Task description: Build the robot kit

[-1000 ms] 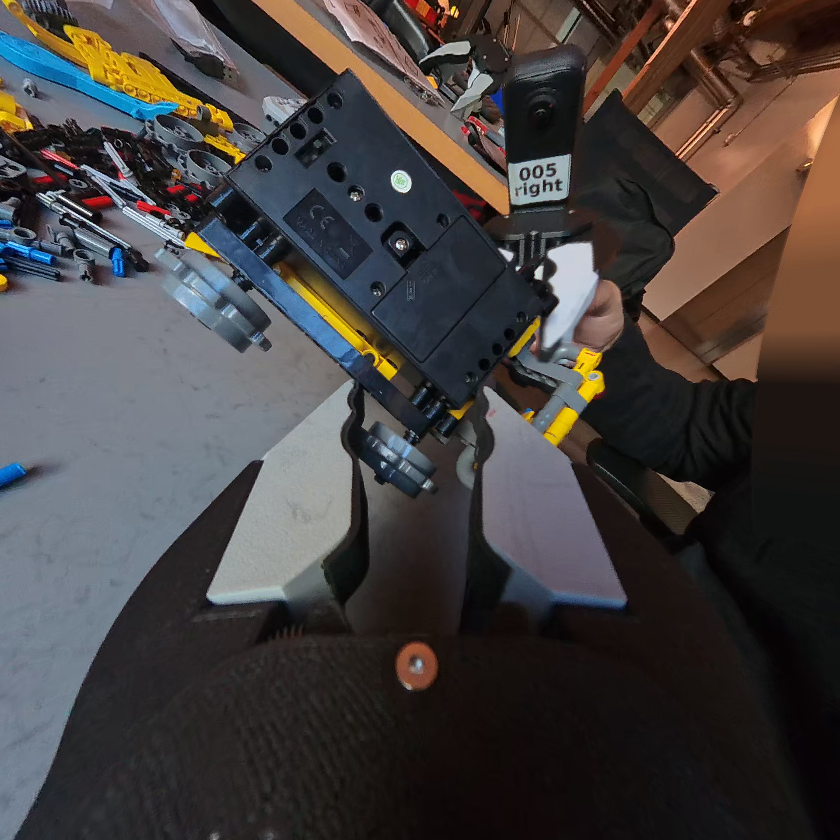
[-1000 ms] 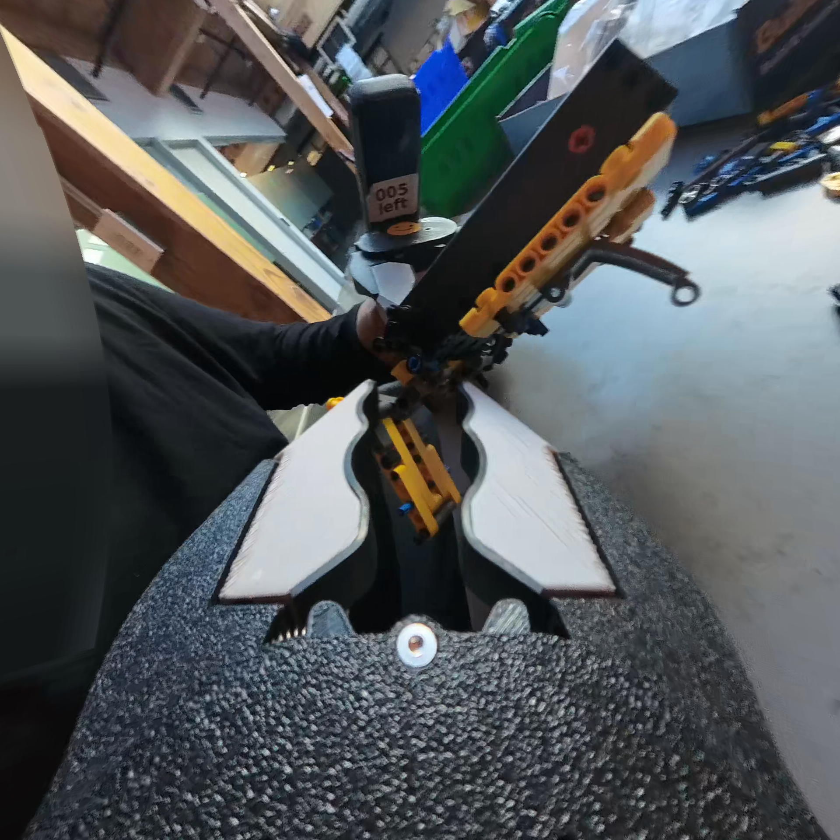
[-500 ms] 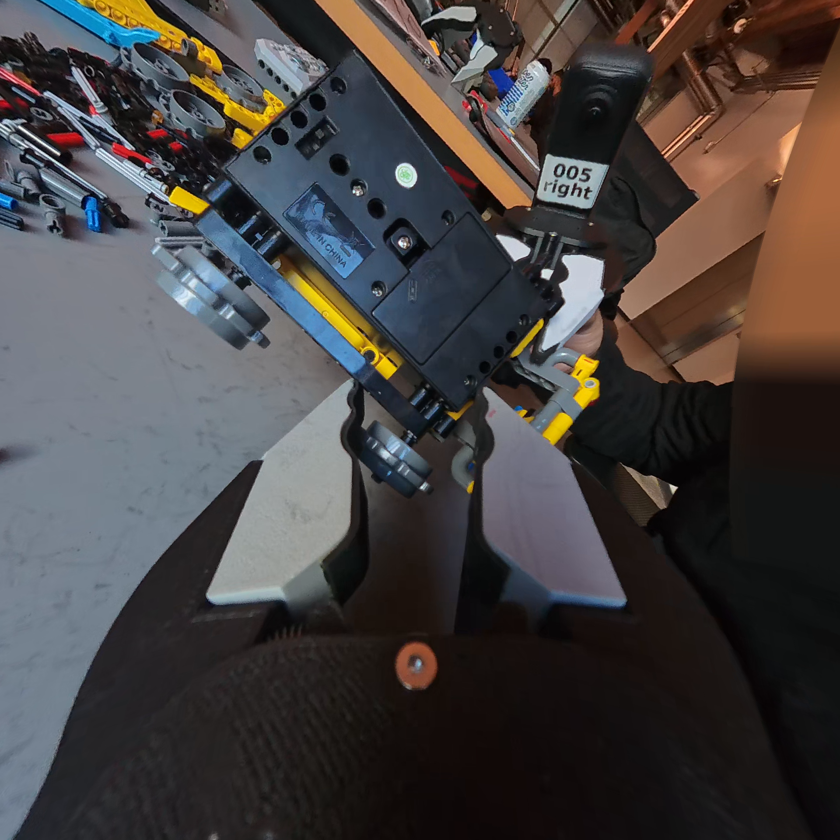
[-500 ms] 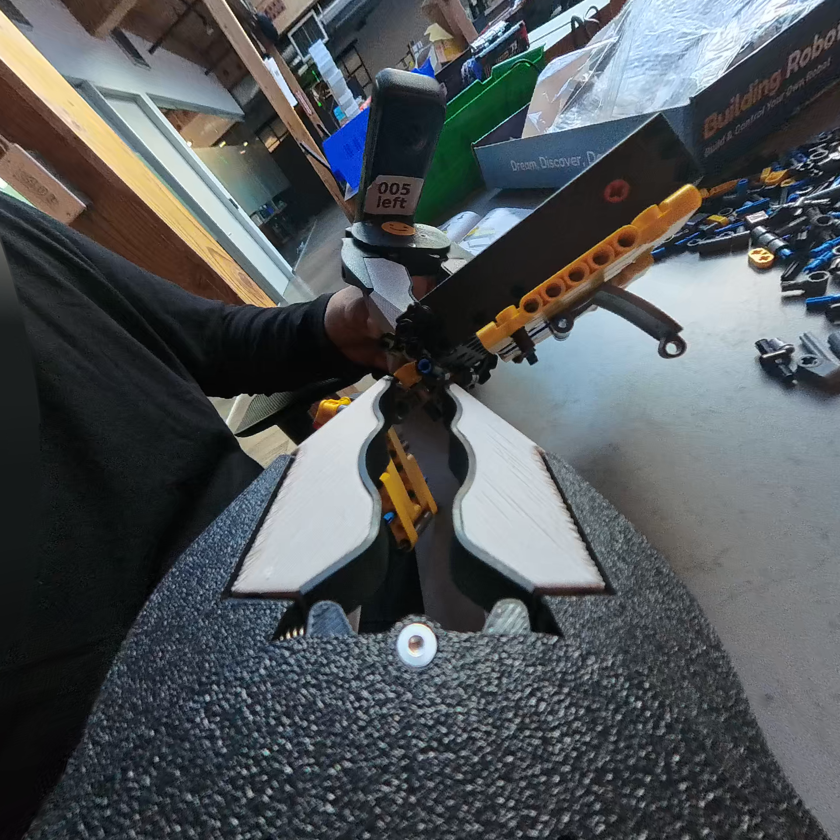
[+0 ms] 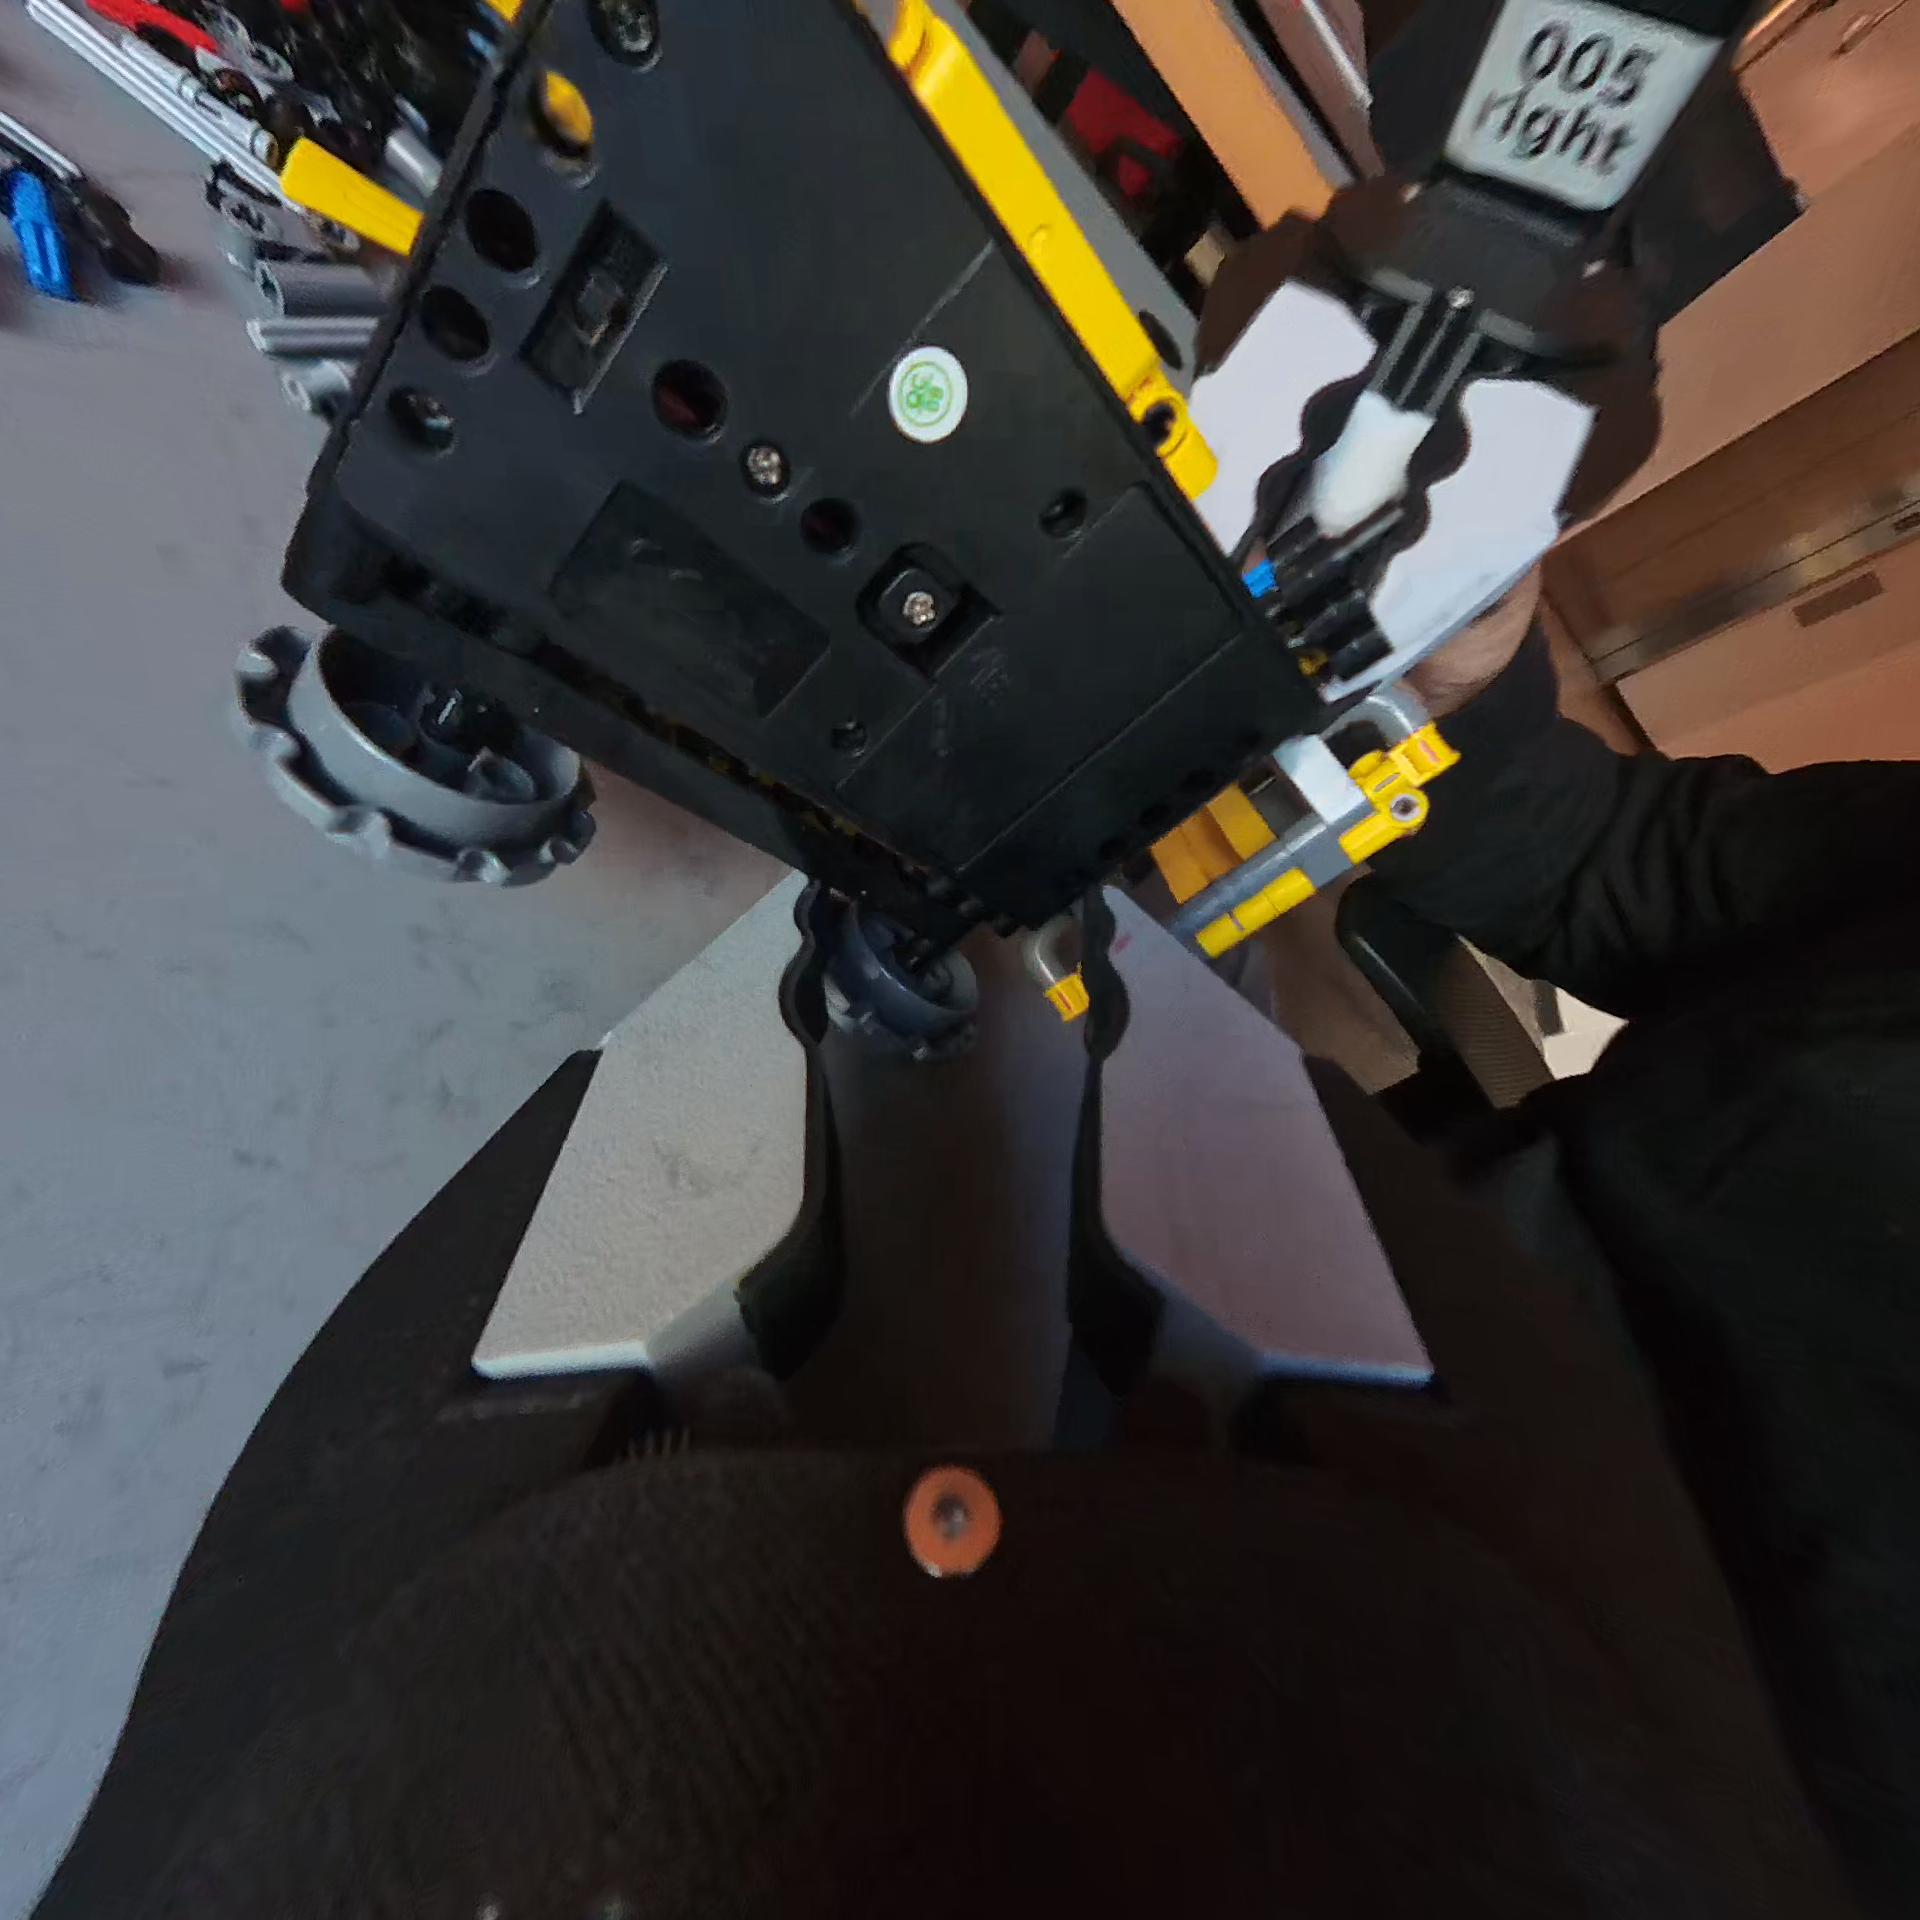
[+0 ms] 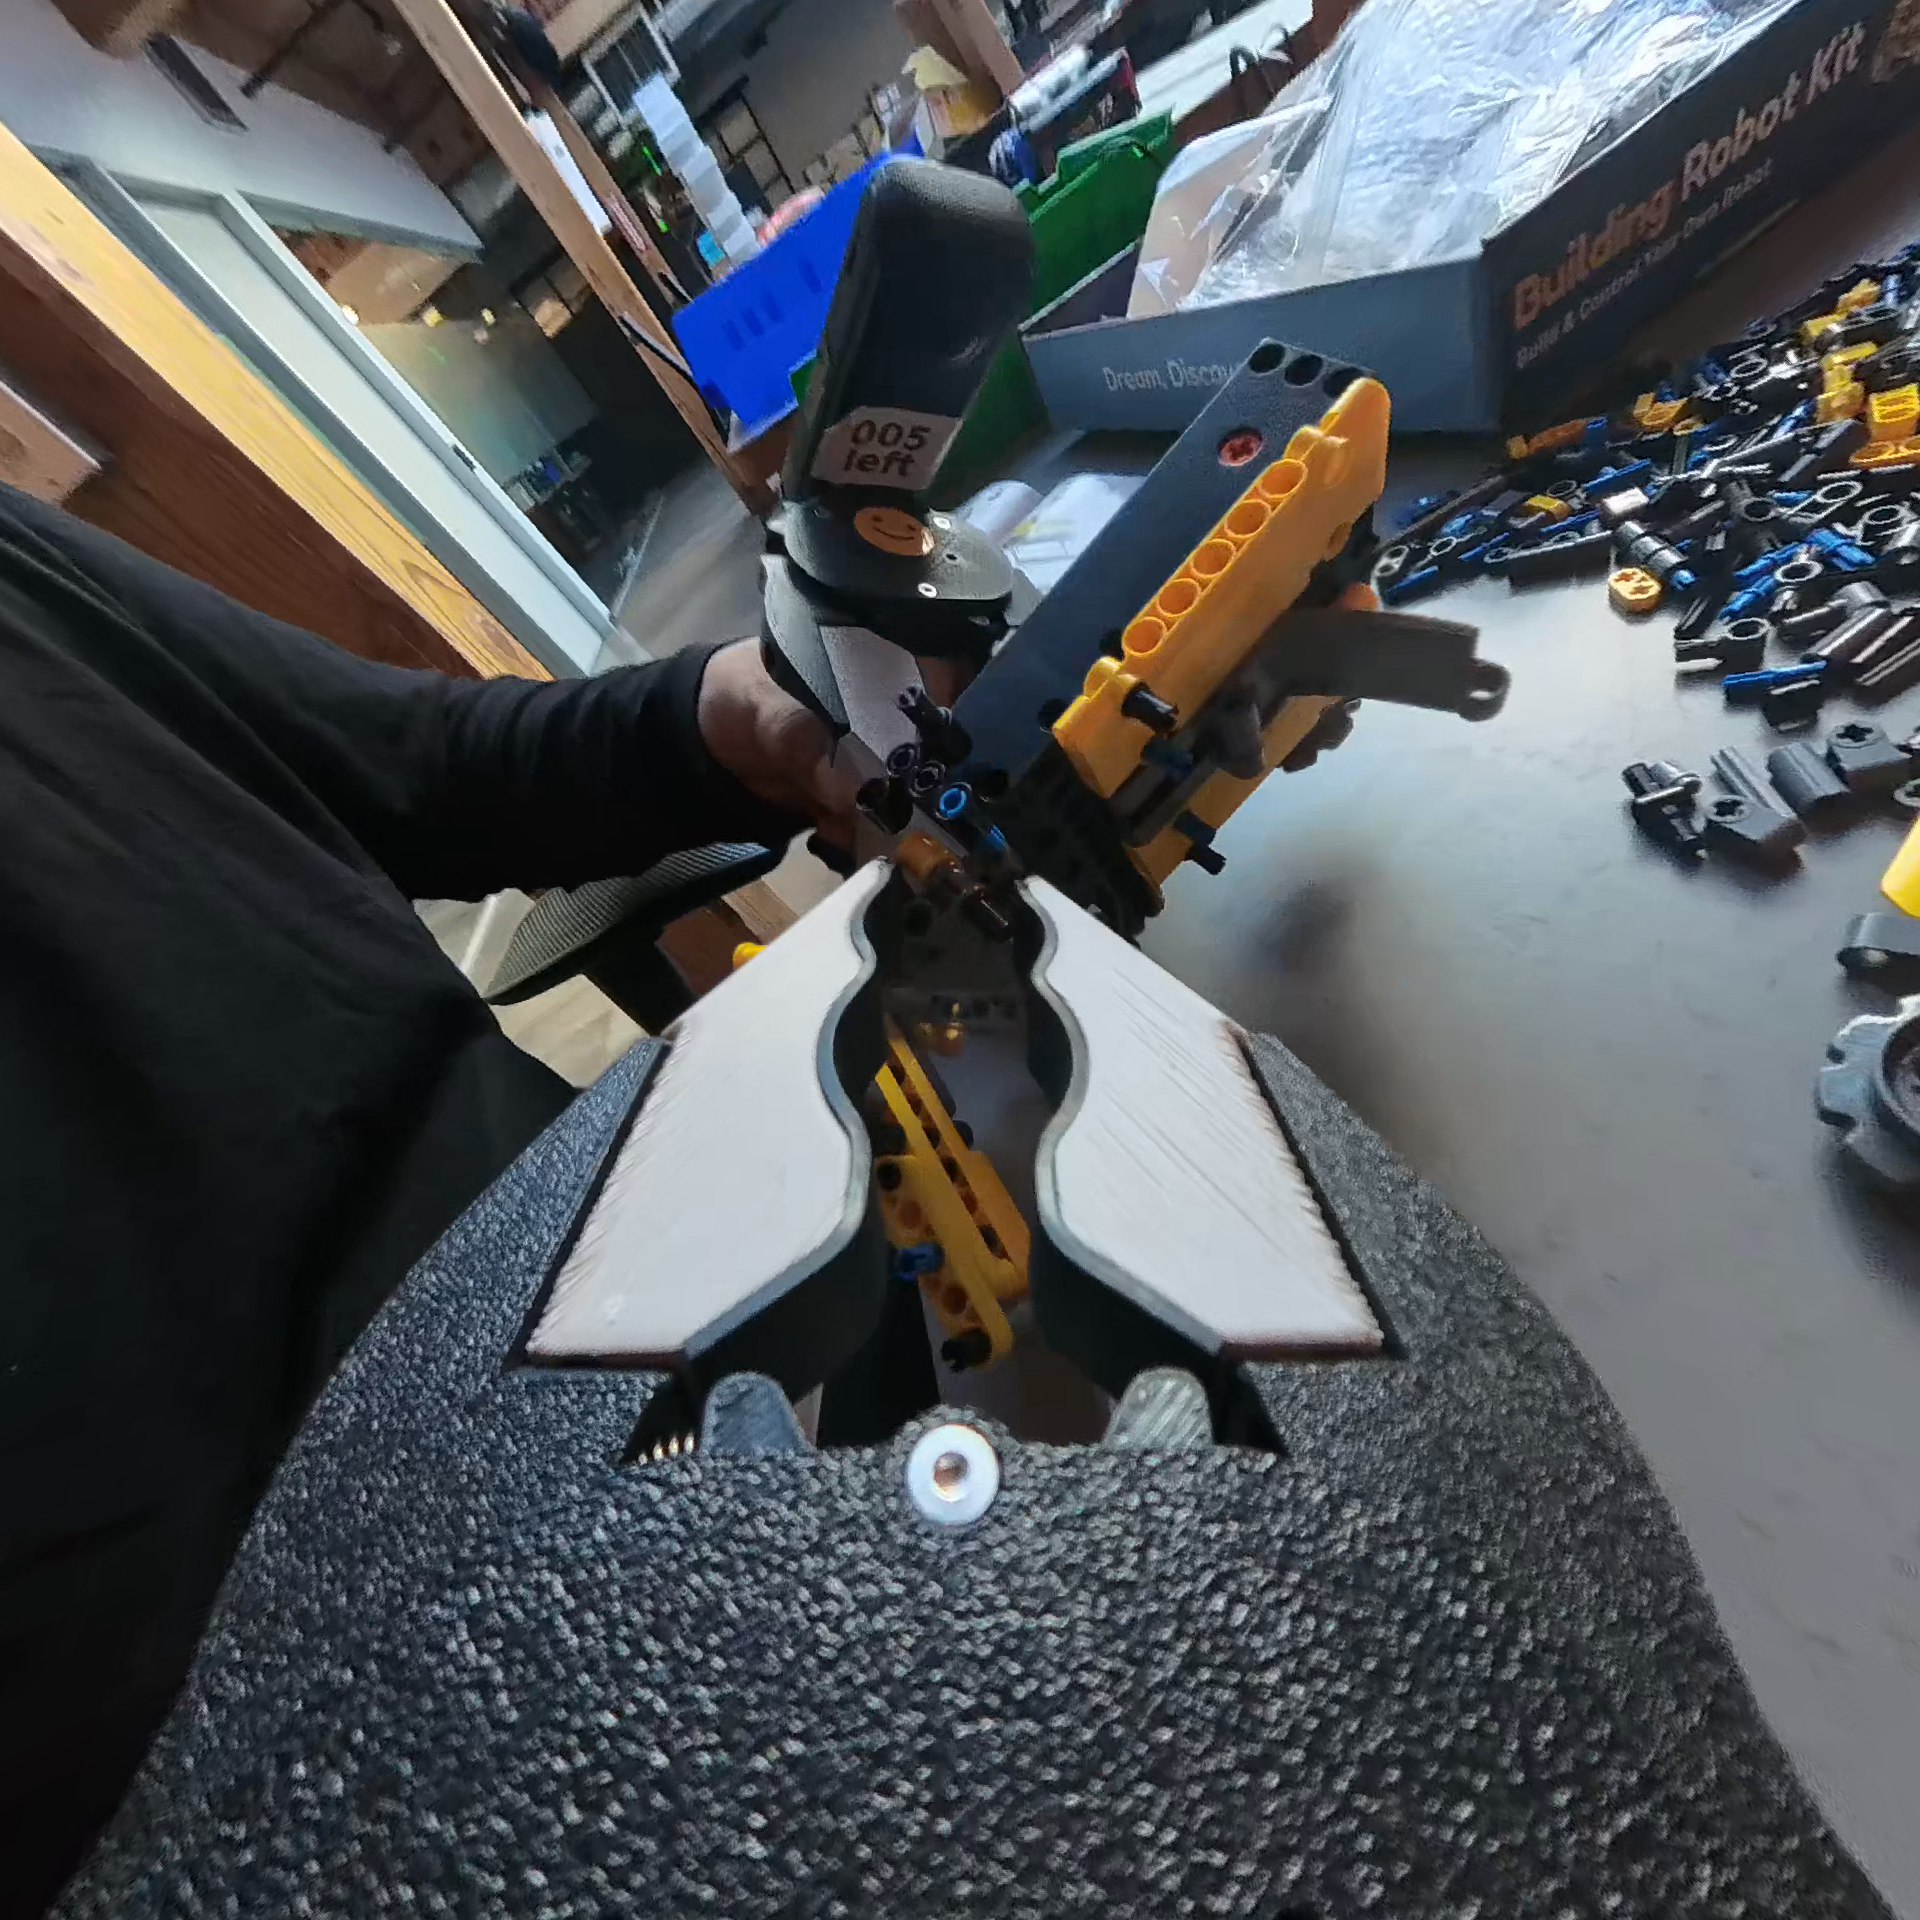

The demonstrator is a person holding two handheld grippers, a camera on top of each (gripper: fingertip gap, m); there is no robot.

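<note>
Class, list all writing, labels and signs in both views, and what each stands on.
Wording not copied out; bearers only.
White label on the right tool: printed.
White label on the left tool: printed.
Round green sticker on the toy model: too small.
Moulded plate on it: blurred.
Dark box: large lettering.

Left tongs [image 5: 945, 966] point up and away, jaws closed to a narrow gap and clamped on a held piece at the tips. Right tongs [image 6: 951, 904] face them from the opposite side, tips nearly meeting, jaws likewise narrowed and gripping. Both forearms in black sleeves [image 6: 499, 748], a bare hand [image 6: 764, 727] wrapped round the left handle.
</note>
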